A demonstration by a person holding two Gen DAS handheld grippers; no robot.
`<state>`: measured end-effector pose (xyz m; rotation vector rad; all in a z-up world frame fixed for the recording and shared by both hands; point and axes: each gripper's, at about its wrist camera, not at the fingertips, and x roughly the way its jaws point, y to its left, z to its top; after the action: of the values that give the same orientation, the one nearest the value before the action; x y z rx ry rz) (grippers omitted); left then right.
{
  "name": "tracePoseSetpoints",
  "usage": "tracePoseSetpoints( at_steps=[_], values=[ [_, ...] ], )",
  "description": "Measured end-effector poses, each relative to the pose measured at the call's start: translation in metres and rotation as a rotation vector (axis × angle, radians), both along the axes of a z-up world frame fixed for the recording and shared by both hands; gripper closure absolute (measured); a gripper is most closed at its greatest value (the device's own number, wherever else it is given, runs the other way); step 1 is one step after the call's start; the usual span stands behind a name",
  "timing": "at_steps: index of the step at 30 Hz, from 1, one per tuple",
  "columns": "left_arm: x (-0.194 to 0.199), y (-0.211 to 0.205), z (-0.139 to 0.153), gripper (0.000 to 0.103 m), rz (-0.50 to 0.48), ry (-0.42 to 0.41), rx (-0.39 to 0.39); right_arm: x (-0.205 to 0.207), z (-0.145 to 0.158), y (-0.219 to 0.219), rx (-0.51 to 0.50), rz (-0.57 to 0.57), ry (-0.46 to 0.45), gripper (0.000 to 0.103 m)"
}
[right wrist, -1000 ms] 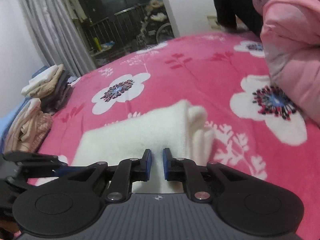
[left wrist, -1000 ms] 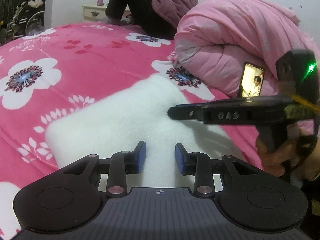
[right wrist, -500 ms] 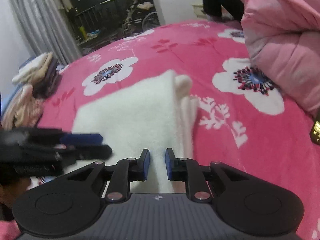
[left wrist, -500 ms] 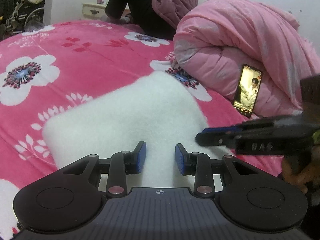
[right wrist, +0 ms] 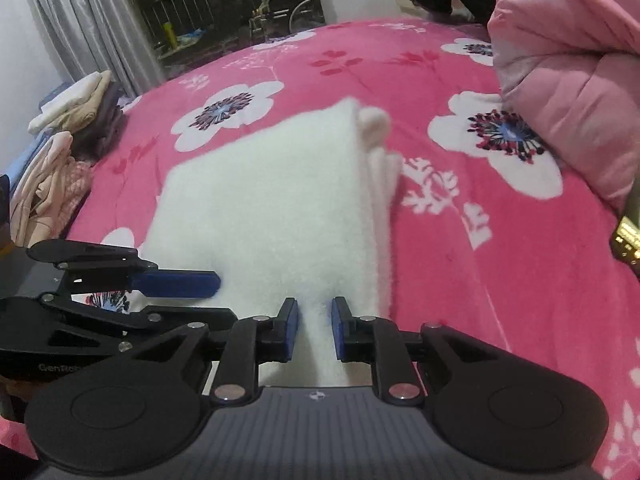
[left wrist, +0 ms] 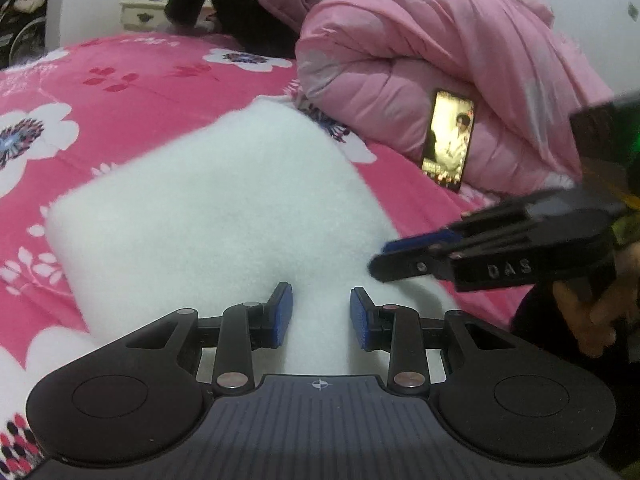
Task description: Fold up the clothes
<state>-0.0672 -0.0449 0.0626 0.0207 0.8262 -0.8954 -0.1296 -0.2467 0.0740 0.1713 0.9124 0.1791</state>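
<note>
The fluffy white folded garment (right wrist: 272, 208) lies on the pink flowered bed (right wrist: 460, 240). Left gripper (left wrist: 321, 316) and right gripper (right wrist: 314, 328), jaws released, hover at its near edge; careless pinching could drag stacked layers askew.

Both wrist views sit low and close over the white folded garment (left wrist: 224, 216), which both share; the left view faces the pink quilt (left wrist: 432, 64) at 1 o'clock, the right view the curtain (right wrist: 92, 20) at 11 o'clock

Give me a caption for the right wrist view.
Both grippers open over the white garment on the pink bed.
</note>
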Motion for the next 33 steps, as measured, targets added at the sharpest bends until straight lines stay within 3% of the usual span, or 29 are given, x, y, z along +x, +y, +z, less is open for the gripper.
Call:
tracePoseSetpoints(
  at_steps=[4,7,10,14,17,19,21,23,27,30,33],
  values=[
    [-0.010,0.010,0.017,0.071,-0.054,-0.013,-0.042,-0.020,0.025,0.012,-0.057,0.045,-0.013,0.084],
    [-0.016,0.004,0.013,0.071,-0.116,0.015,-0.029,-0.016,0.005,0.013,-0.116,0.058,0.055,0.082],
    [-0.018,-0.012,-0.011,0.071,-0.111,0.007,0.041,-0.008,-0.017,0.004,-0.064,0.038,0.091,0.081],
    [-0.019,-0.006,0.002,0.071,-0.101,0.027,0.011,-0.016,0.002,0.006,-0.078,0.042,0.095,0.081],
    [-0.027,0.003,0.014,0.071,-0.161,0.014,-0.011,-0.030,0.017,0.021,-0.151,0.115,0.090,0.079],
    [-0.033,-0.001,0.013,0.071,-0.205,0.022,0.002,-0.035,0.015,0.030,-0.201,0.165,0.113,0.079],
    [-0.036,-0.010,0.000,0.071,-0.222,0.024,0.058,-0.033,-0.006,0.034,-0.234,0.188,0.159,0.078],
    [-0.038,-0.016,-0.011,0.071,-0.216,0.005,0.076,-0.029,-0.021,0.029,-0.200,0.162,0.172,0.077],
    [-0.035,-0.010,0.004,0.071,-0.218,0.024,0.068,-0.035,-0.008,0.026,-0.193,0.162,0.180,0.077],
    [-0.044,0.001,0.012,0.071,-0.278,0.027,0.069,-0.051,0.007,0.039,-0.258,0.229,0.184,0.076],
    [-0.055,0.001,0.000,0.071,-0.362,0.055,0.114,-0.056,-0.003,0.047,-0.271,0.298,0.241,0.069]
  ],
)
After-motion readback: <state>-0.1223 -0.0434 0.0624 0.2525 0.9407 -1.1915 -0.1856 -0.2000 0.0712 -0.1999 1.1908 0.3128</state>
